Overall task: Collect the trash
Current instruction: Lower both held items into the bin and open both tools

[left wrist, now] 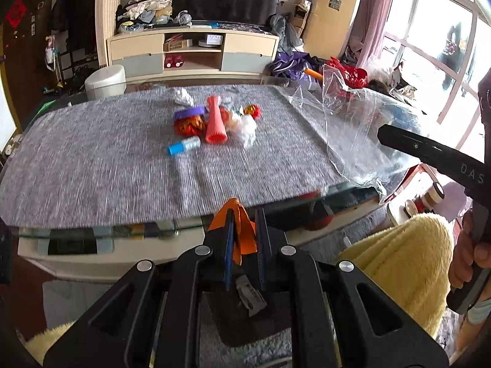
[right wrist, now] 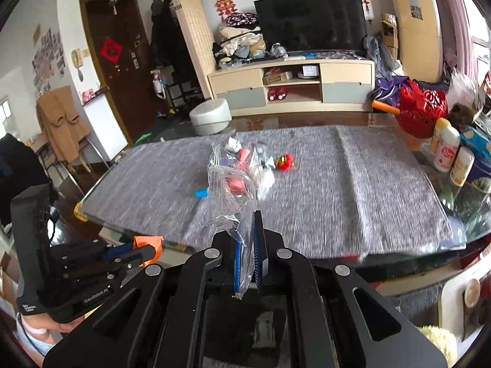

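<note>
My left gripper (left wrist: 244,230) is shut on an orange scrap of wrapper (left wrist: 242,233), held off the near edge of the grey-clothed table (left wrist: 92,168). It also shows in the right wrist view (right wrist: 147,250). My right gripper (right wrist: 248,233) is shut on a clear plastic bag (right wrist: 230,181), which hangs open above the table; the bag also shows at the right in the left wrist view (left wrist: 346,116). A pile of trash lies mid-table: a red ribbed cone (left wrist: 214,122), a blue-capped tube (left wrist: 184,146), white crumpled plastic (left wrist: 245,128) and a red-gold wrapper (left wrist: 253,110).
Bottles (right wrist: 446,147), a box and a red bag (right wrist: 420,107) stand at the table's right end. A yellow towel (left wrist: 405,257) lies at the near right. A TV cabinet (left wrist: 193,52) and a white stool (left wrist: 106,79) stand beyond the table.
</note>
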{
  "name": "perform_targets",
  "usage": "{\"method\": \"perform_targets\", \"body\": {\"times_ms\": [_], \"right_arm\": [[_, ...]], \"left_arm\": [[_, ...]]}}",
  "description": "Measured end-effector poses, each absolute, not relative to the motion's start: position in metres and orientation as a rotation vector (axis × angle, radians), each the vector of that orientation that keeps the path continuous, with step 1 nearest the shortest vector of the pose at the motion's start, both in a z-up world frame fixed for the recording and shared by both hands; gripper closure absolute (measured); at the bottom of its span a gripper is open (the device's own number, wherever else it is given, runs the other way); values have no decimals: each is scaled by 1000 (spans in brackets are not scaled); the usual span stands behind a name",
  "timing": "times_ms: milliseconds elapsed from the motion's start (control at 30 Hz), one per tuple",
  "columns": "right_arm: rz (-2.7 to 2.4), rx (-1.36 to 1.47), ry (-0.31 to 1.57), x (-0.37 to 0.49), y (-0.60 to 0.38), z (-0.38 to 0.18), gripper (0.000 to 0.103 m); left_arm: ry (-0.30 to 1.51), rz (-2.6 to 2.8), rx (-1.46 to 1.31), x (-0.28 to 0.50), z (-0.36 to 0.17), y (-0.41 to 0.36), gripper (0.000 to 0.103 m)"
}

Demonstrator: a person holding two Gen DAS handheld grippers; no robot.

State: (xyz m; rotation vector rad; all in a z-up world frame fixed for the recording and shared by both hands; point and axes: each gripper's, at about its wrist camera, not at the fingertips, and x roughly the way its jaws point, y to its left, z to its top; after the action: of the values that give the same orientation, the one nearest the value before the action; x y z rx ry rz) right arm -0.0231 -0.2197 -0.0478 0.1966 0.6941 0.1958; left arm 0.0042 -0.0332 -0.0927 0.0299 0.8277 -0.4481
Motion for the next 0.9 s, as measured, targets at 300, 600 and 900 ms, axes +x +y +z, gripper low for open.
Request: {"method": "perform_targets", "body": {"times_ms": [300,600,900], "right_arm": [[210,213,786,-49,-208,-89,94],[219,205,906,-61,-195,-137,95],[211,239,1076,-48,-193,-207,94]], "left_arm": [[880,-442,26,-19,-120,-28,91],[974,-450,27,-30,-163,-33,91],[1113,-452,-4,-25,-222,-38,90]]}}
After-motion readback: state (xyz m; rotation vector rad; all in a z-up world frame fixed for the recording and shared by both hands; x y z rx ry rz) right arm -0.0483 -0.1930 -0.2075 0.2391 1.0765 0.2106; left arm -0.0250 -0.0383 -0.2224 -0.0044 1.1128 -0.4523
